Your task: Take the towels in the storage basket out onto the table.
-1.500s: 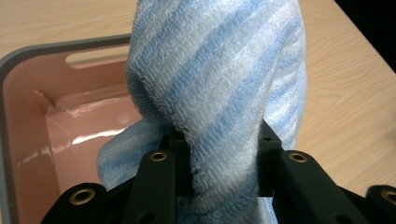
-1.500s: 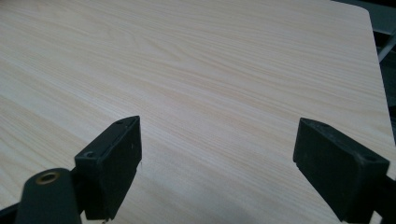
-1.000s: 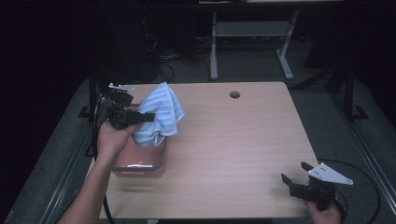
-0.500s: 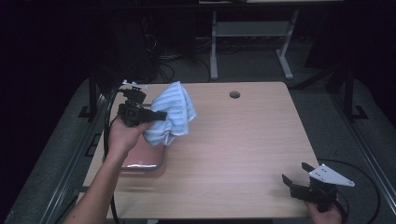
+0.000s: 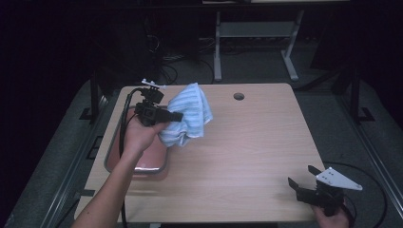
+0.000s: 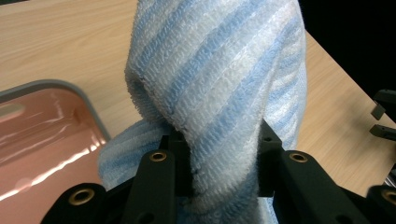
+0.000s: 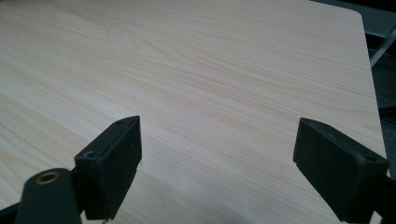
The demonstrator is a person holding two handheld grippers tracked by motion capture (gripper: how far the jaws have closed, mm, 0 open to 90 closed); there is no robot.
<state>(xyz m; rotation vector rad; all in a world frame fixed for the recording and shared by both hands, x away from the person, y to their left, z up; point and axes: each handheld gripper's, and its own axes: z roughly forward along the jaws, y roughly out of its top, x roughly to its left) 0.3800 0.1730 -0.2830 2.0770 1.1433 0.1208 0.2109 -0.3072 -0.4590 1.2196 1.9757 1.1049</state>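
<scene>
A blue-and-white striped towel (image 5: 189, 116) hangs bunched in the air over the table's left part, just right of a pink tray (image 5: 142, 159). My left gripper (image 5: 177, 115) is shut on the towel (image 6: 224, 93), whose folds fill the space between the jaws. The tray (image 6: 42, 126) lies below and to the left in the left gripper view. My right gripper (image 5: 303, 176) stands open at the table's front right corner, with bare wood between its jaws (image 7: 217, 140).
The wooden table (image 5: 247, 142) has a round cable hole (image 5: 238, 96) near its far edge. A desk frame and cables stand on the dark floor behind. The right gripper (image 6: 383, 119) appears far off in the left gripper view.
My left gripper has carried the towel to the right, off the tray and toward the table's middle. The right gripper has not moved.
</scene>
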